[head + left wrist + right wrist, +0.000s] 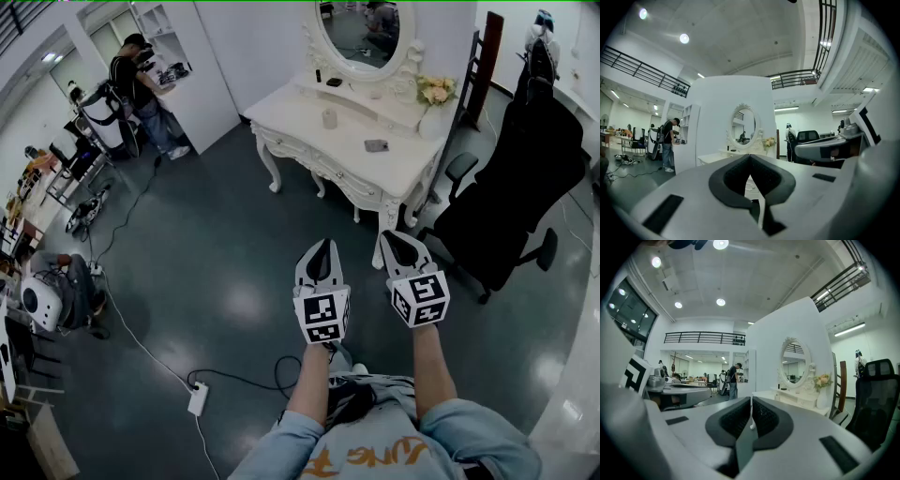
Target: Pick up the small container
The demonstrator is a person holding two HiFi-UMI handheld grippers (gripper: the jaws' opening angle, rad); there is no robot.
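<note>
While left gripper (322, 246) and right gripper (389, 240) hang over grey floor (216, 253), small container (329, 118) stands well ahead on white dressing table (398, 173); black chair (525, 187) beside. Both jaws together, empty.

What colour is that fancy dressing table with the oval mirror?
The dressing table is white all over; the head view shows it best.

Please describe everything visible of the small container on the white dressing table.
The small container is a short, pale beige cylinder standing upright on the white dressing table, in front of the oval mirror, left of a flat grey item. Only the tabletop touches it. Material and lid are too small to tell.
</note>
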